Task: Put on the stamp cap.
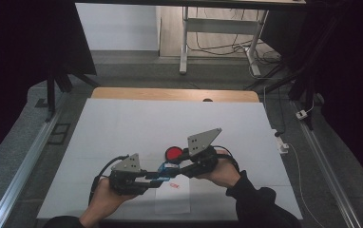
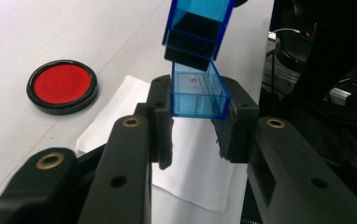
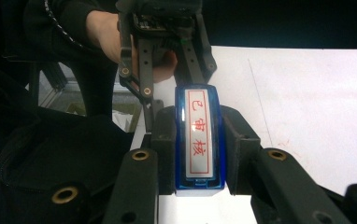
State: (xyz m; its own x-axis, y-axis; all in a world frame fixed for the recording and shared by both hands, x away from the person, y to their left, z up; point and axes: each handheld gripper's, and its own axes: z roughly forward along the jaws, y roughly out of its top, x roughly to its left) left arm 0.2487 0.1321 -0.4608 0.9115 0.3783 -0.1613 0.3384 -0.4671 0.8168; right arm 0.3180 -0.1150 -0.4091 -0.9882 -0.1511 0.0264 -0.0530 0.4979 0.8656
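Nearest the person, the left gripper (image 1: pixel 157 177) grasps a clear blue plastic cap (image 2: pixel 199 92) between its black jaws, above a white paper slip (image 1: pixel 172 198) that lies at six o'clock on the white table sheet (image 1: pixel 122 128). Just beyond, the right gripper (image 1: pixel 177 169) is clenched on a blue rectangular stamp (image 3: pixel 198 140) whose white face bears red characters; the stamp's open end sits just above the cap. Farther off, at twelve o'clock from the grippers, a round red ink pad in a black rim (image 1: pixel 173 153) rests on the sheet.
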